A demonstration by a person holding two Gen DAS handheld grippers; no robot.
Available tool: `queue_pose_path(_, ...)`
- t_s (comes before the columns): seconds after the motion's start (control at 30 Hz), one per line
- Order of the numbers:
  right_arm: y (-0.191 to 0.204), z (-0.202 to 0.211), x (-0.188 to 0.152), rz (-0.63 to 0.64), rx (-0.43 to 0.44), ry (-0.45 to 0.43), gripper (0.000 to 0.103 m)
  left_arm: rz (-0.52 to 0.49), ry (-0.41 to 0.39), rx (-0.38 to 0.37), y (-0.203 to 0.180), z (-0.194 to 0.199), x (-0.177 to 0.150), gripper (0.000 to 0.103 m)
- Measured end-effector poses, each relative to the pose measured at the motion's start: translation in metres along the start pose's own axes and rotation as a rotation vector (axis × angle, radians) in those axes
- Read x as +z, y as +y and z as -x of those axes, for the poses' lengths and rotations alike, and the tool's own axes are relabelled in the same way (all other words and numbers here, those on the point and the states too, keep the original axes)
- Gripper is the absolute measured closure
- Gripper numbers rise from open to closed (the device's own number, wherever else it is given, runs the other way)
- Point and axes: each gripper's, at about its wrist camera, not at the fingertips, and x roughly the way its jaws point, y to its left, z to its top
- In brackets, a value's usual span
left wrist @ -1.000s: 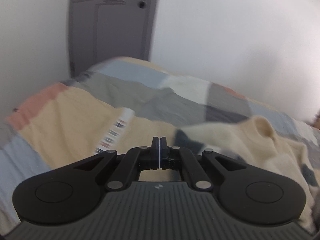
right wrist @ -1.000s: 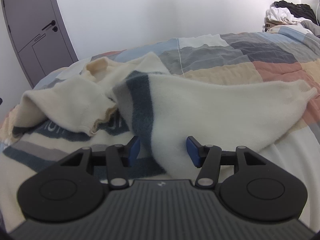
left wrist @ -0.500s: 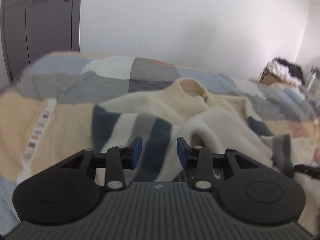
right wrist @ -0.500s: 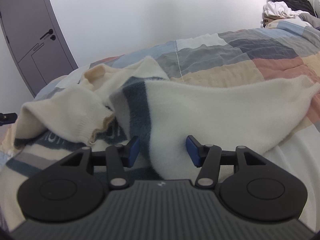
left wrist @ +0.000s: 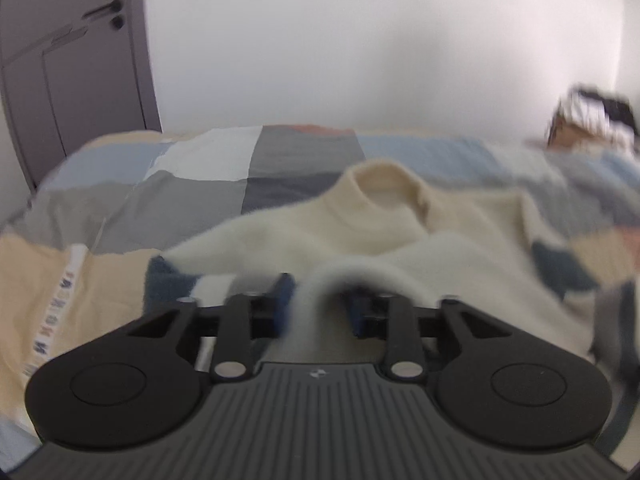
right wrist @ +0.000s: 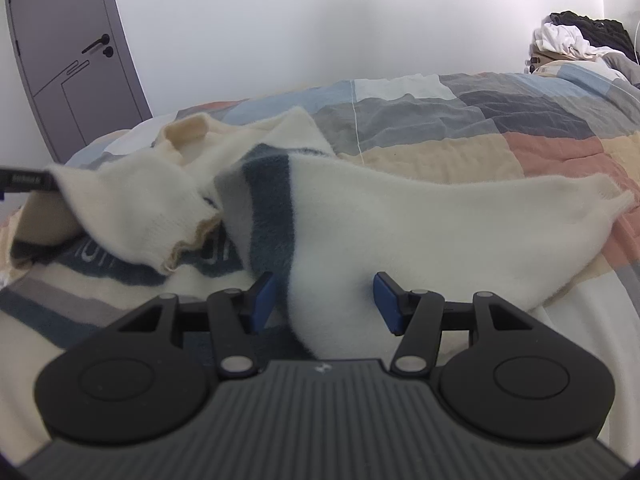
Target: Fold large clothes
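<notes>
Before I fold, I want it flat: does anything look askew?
Yes. The cream knit sweater with blue-grey stripes lies bunched on the patchwork quilt, one sleeve flopped across its chest, cuff looking frayed. The left gripper is closing around a fold.

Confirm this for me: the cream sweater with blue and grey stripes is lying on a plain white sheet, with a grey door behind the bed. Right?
Not quite. The cream sweater with blue and grey stripes lies on a patchwork quilt of blue, grey, beige and salmon blocks, not a plain white sheet; the right wrist view shows it clearly. The grey door does stand behind the bed.
</notes>
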Motion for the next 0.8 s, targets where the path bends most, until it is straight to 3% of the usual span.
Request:
queue_pose_path(0.03,0.0,0.0,0.0,0.001,0.0,0.002,0.047,0.038,-0.019,0.003,0.008,0.003,0.004,0.091)
queue_pose_path(0.17,0.001,0.002,0.003,-0.004,0.007,0.001,0.047,0.243,-0.114,0.026,0.067,0.024,0.027,0.093)
queue_pose_path(0.3,0.002,0.001,0.003,0.005,0.014,0.001,0.047,0.526,-0.214,0.194,0.15,0.046,0.034,0.093)
queue_pose_path(0.43,0.002,0.0,0.005,-0.02,0.028,0.012,0.044,0.773,-0.229,0.374,0.212,0.051,0.011,0.093)
queue_pose_path(0.57,0.003,0.003,0.007,-0.012,0.043,-0.005,0.042,0.839,-0.141,0.5,0.235,0.043,-0.024,0.093)
queue_pose_path(0.7,0.001,0.001,0.007,-0.017,0.044,-0.019,0.043,0.854,-0.094,0.51,0.232,0.05,-0.052,0.092)
queue_pose_path(0.8,0.006,0.003,0.007,-0.003,0.05,-0.021,0.042,0.826,-0.067,0.503,0.225,0.062,-0.053,0.088)
